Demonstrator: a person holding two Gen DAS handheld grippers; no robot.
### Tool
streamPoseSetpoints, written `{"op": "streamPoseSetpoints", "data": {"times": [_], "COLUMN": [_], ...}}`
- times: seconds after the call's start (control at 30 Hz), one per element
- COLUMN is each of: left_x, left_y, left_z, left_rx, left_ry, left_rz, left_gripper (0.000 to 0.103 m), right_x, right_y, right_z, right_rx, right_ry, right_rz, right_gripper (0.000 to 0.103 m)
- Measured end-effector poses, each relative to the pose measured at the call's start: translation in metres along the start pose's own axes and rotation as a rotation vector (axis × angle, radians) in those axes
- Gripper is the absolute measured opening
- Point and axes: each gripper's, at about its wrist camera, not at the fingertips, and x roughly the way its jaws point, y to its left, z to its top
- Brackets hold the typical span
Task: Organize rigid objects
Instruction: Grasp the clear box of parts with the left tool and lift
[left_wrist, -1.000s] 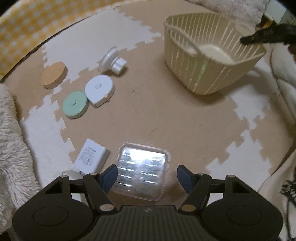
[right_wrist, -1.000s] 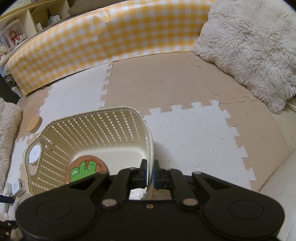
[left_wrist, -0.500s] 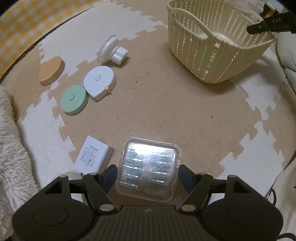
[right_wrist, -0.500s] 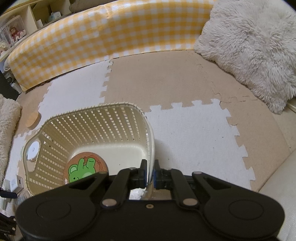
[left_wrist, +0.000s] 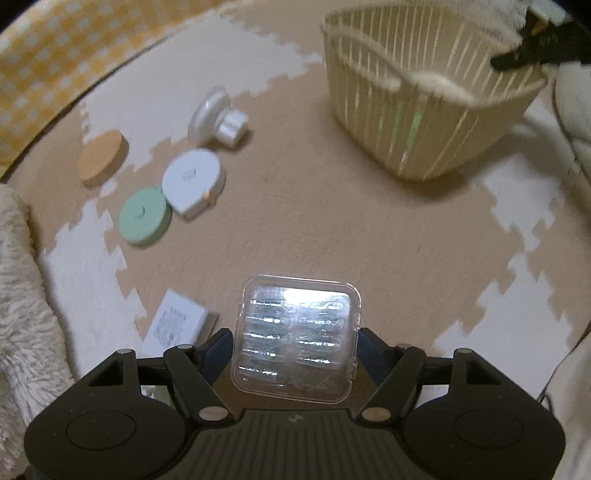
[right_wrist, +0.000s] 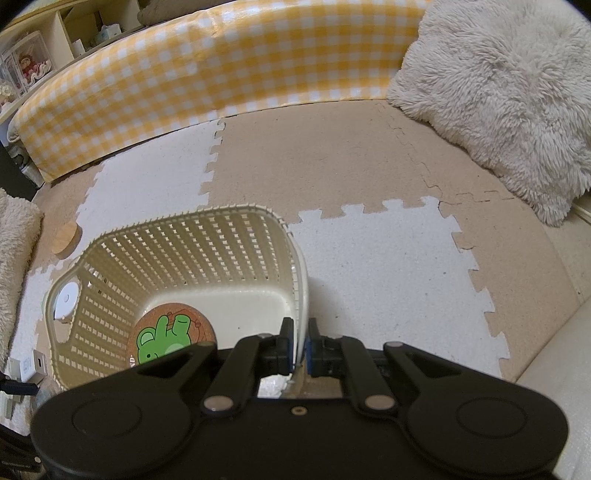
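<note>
Between my left gripper's (left_wrist: 295, 345) blue pads sits a clear plastic case (left_wrist: 298, 334), square with rounded corners, ribbed shapes glinting inside; both pads press its sides. Well beyond the case stands the cream slatted basket (left_wrist: 424, 122), whose rim my right gripper (right_wrist: 300, 345) pinches tight.

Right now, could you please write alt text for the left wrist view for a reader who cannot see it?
The left gripper clamps a clear plastic case above a foam mat. Ahead stands a cream basket; left lie a green disc, white tape measure and wooden coaster.
</note>
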Motion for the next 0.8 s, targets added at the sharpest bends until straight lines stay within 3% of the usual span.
{"op": "streamPoseSetpoints", "data": {"times": [0.33,0.8], "left_x": [-0.036,-0.092], "left_y": [-0.006,-0.034], "left_z": [0.022,0.066], "left_rx": [-0.112,-0.28], "left_ry": [-0.186,-0.417], "left_rz": [0.024,-0.07], "left_gripper": [0.074,0.074], "right_x": [0.0,-0.001], "right_y": [0.0,-0.001], "right_z": [0.0,0.0], "right_rx": [0.003,0.011], "right_ry": [0.0,0.002], "right_rz": [0.001,0.005], "right_gripper": [0.006,0.006]}}
